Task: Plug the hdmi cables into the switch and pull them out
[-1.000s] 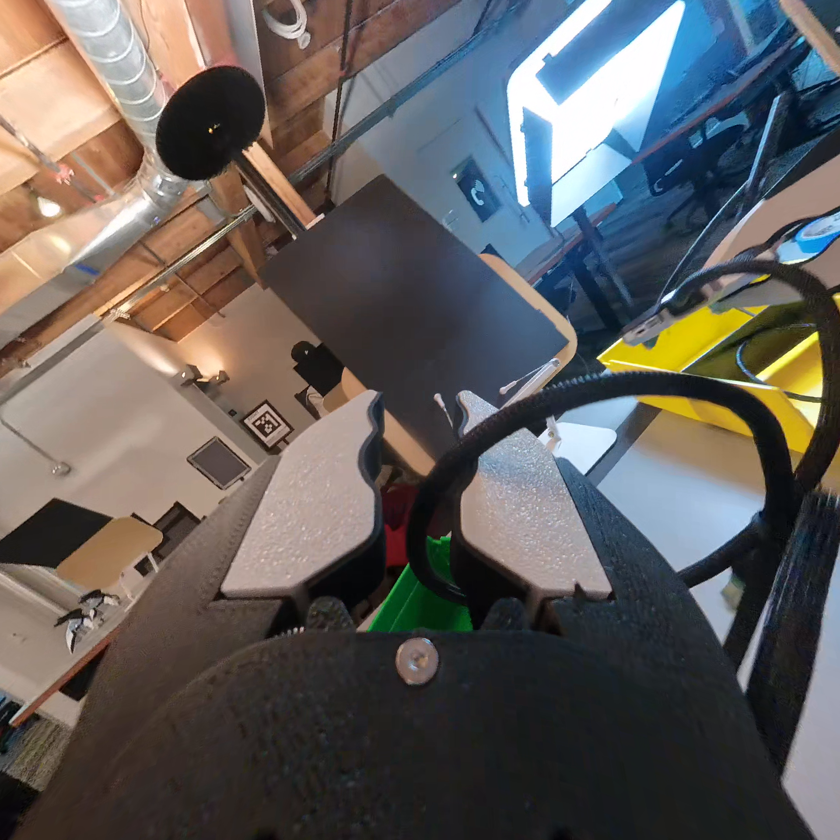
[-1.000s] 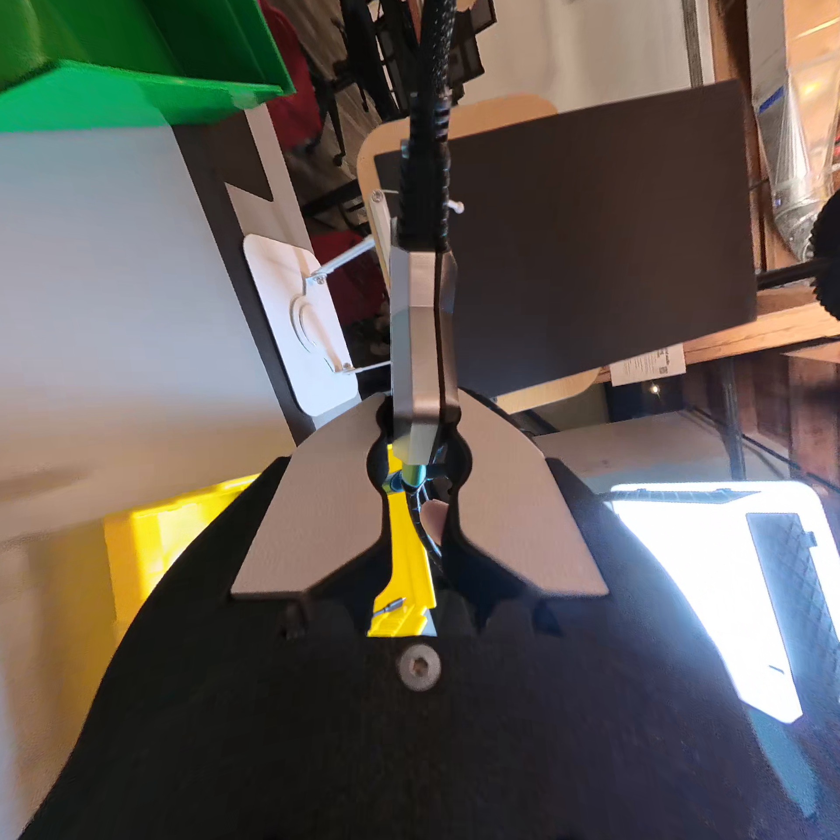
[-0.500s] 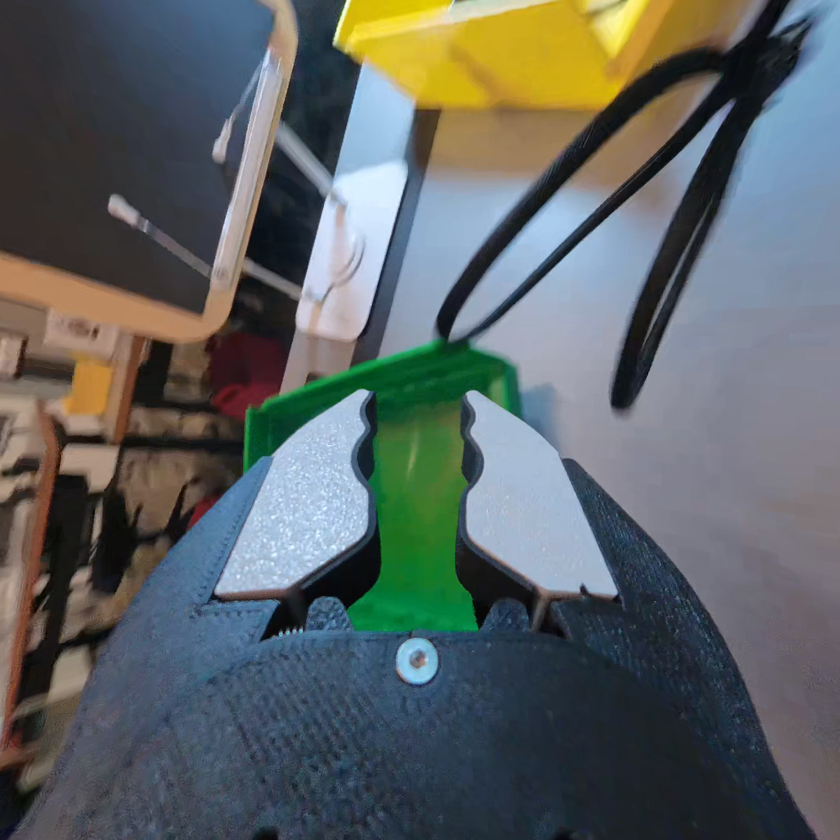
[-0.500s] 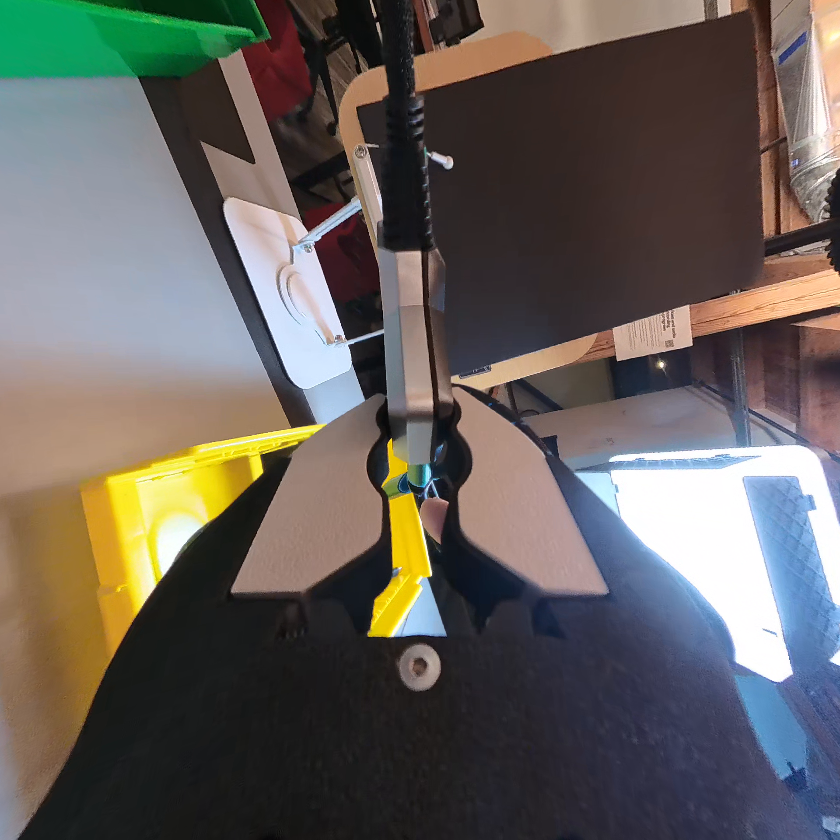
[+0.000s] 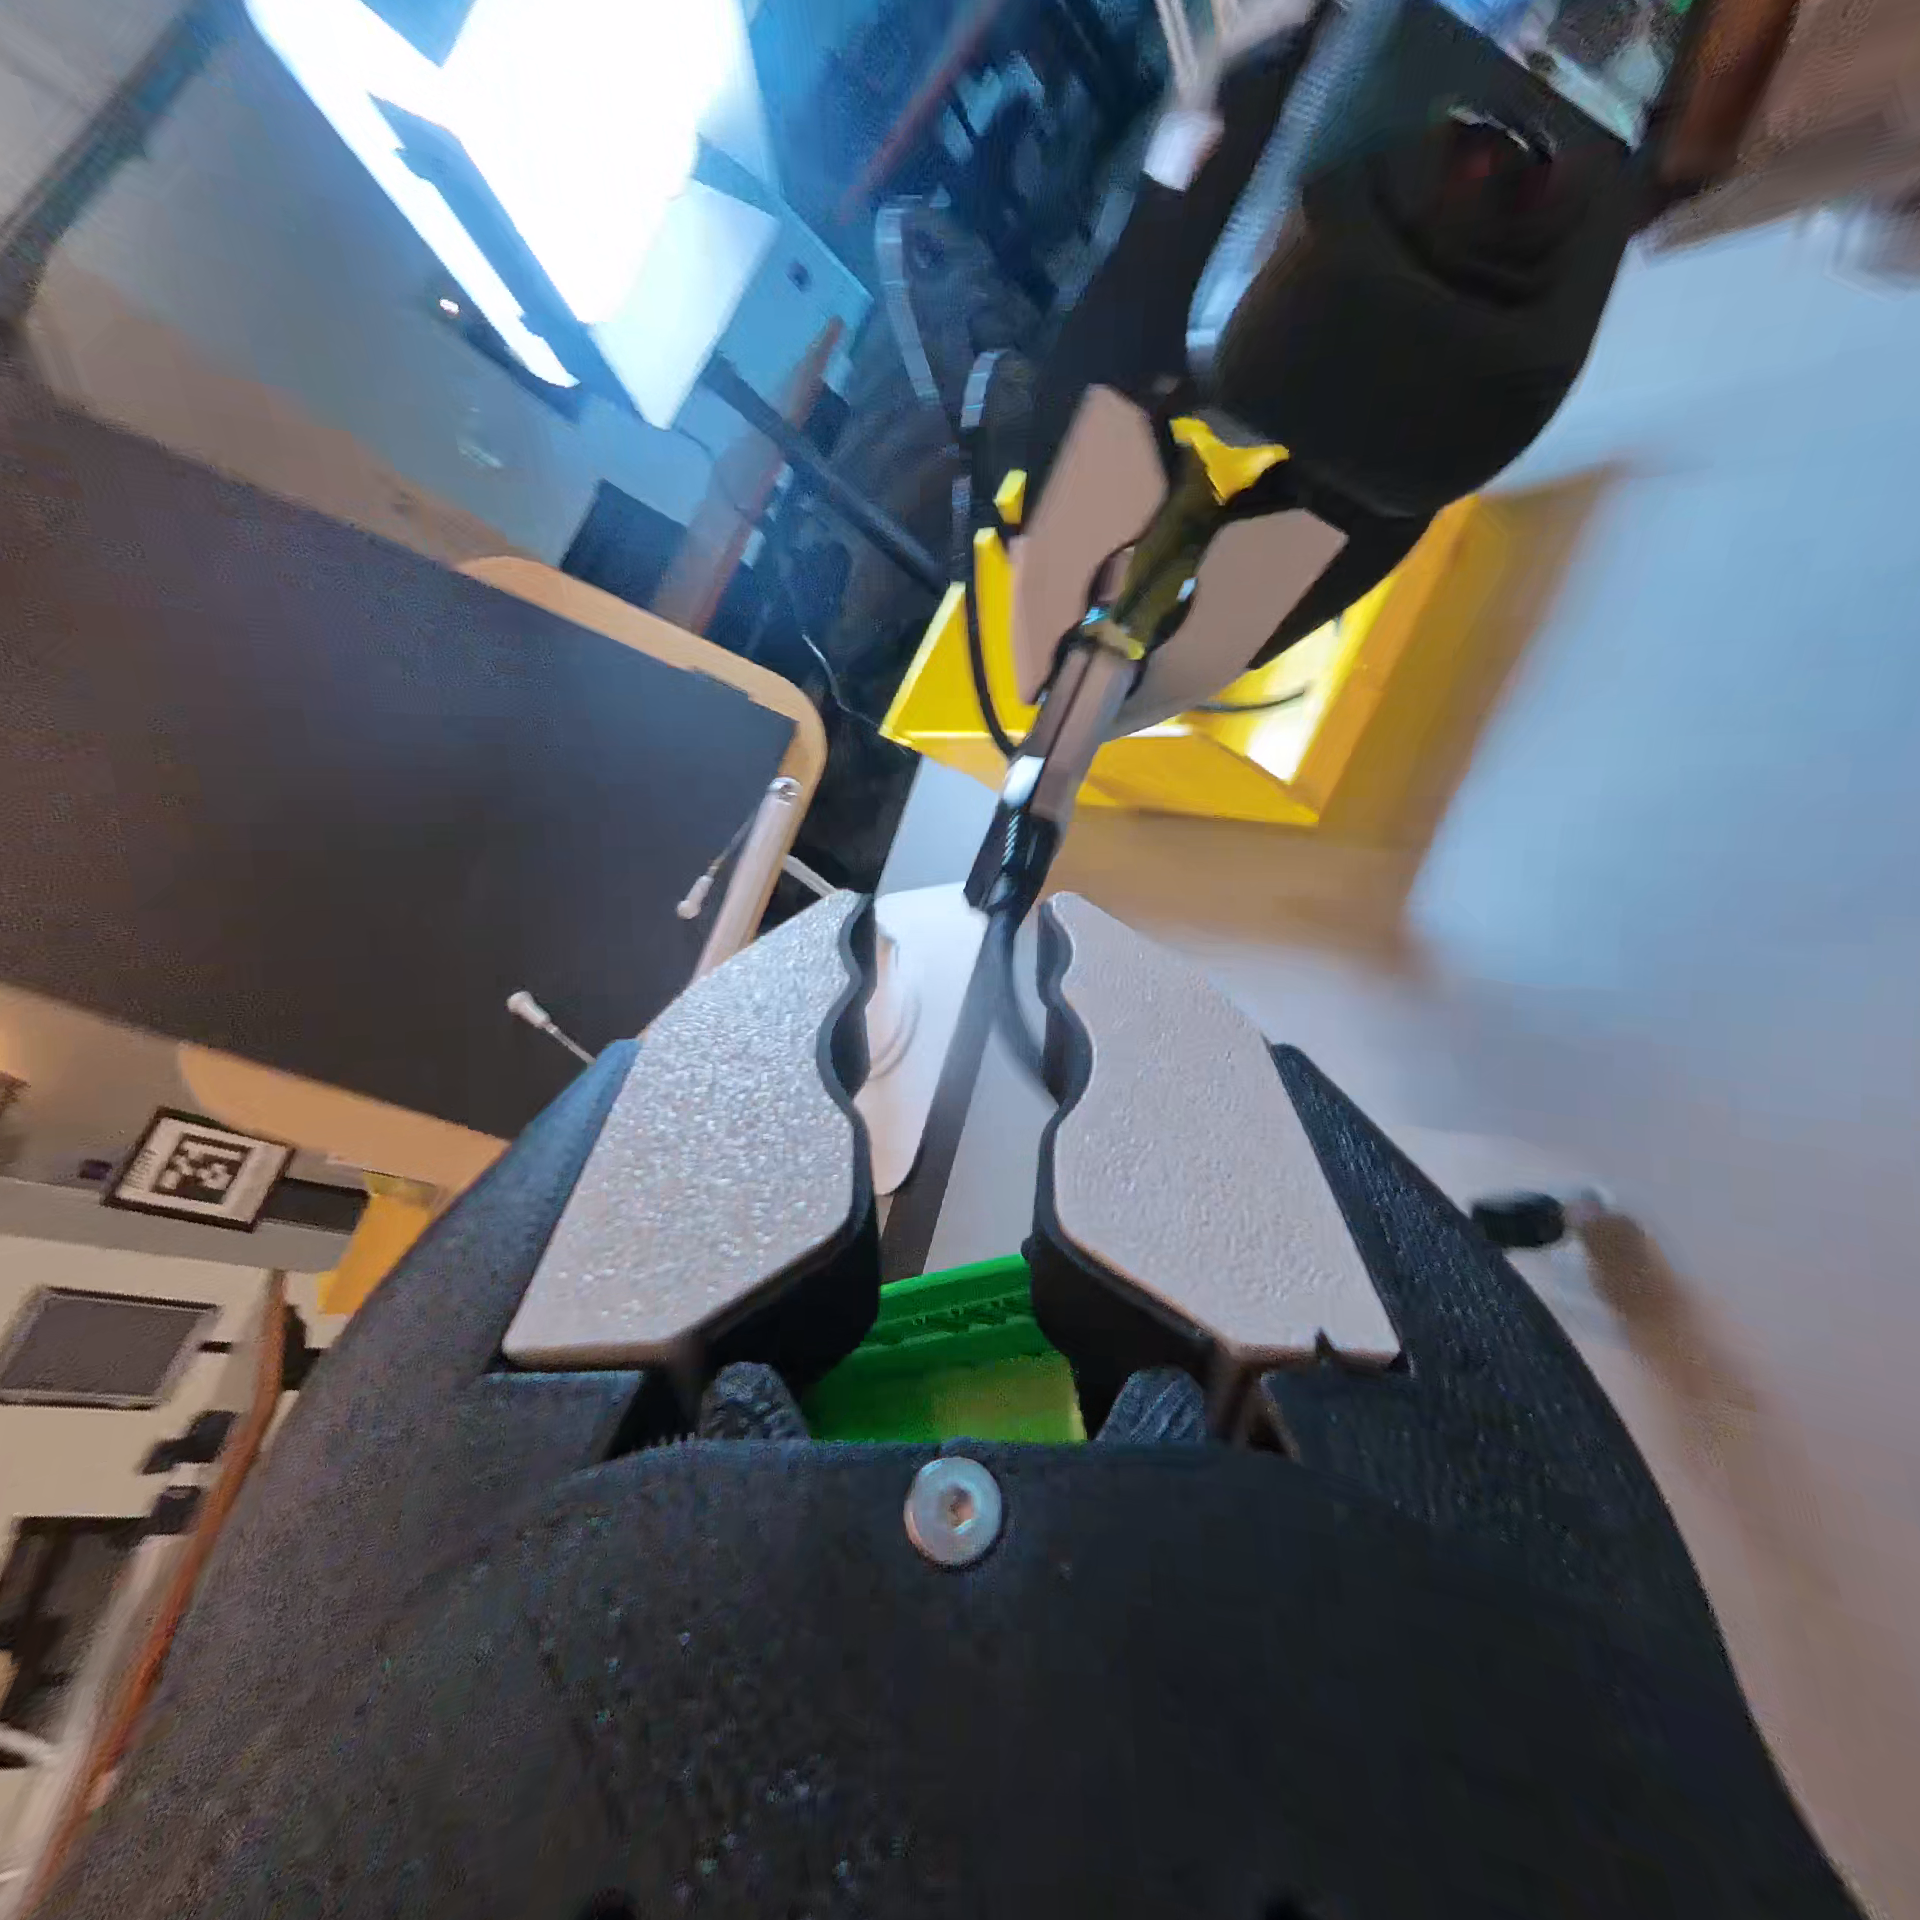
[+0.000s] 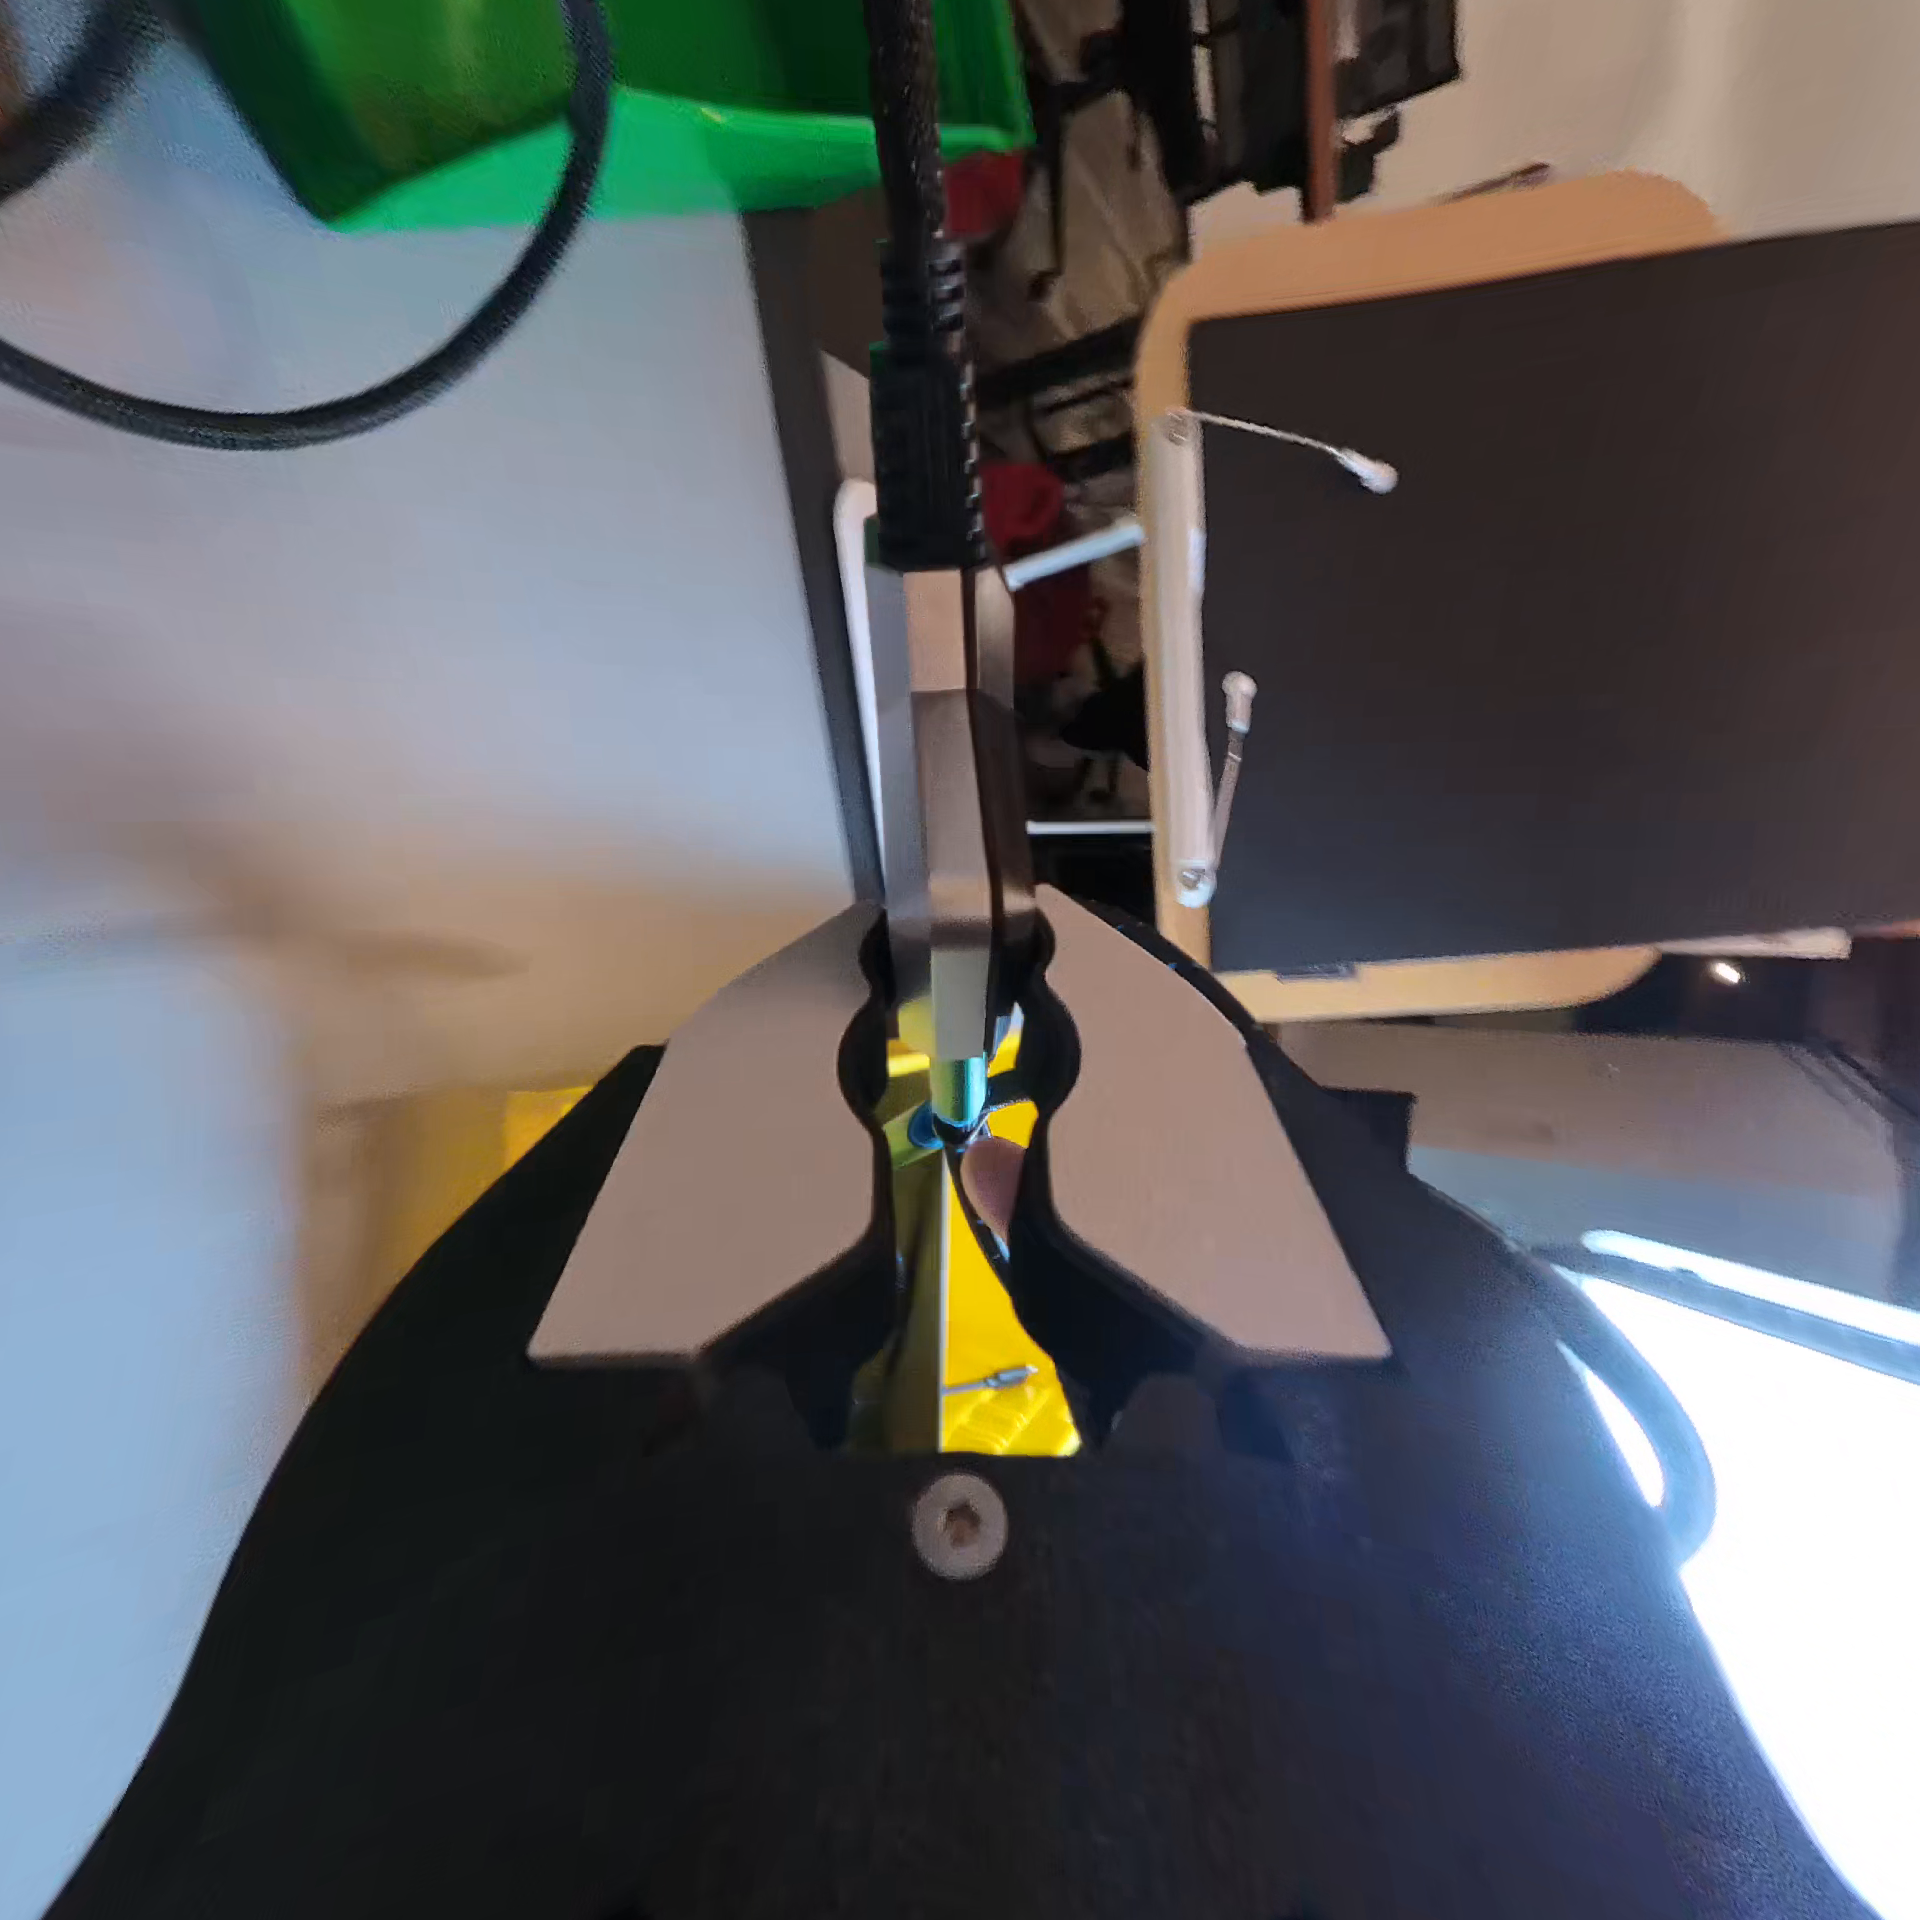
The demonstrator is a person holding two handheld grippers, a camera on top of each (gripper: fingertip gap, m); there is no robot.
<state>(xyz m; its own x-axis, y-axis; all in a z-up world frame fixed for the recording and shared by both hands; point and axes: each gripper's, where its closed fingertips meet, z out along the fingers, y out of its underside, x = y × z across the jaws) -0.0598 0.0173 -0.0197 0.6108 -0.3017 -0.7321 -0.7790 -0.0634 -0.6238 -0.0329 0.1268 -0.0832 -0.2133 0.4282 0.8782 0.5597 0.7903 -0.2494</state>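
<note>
My right gripper (image 6: 956, 925) is shut on the silver HDMI plug (image 6: 951, 821), which sticks out past its fingertips. The black braided cable (image 6: 914, 208) runs on away from the plug, and more of it loops over the white table (image 6: 312, 623). In the left wrist view the right gripper (image 5: 1091, 675) hangs ahead, holding the same plug (image 5: 1070, 727). The cable (image 5: 1003, 966) runs from the plug down between the tips of my left gripper (image 5: 951, 914), which is open. I see no switch in either view.
A yellow bin (image 5: 1195, 769) stands behind the right gripper. A green bin (image 5: 945, 1351) lies under the left fingers and shows in the right wrist view (image 6: 727, 135). A black panel with a wooden rim (image 5: 312, 779) stands past the table edge.
The left gripper has swung up from over the green bin to face the right gripper, and the cable now runs between its open fingertips. The right gripper has kept its hold on the plug.
</note>
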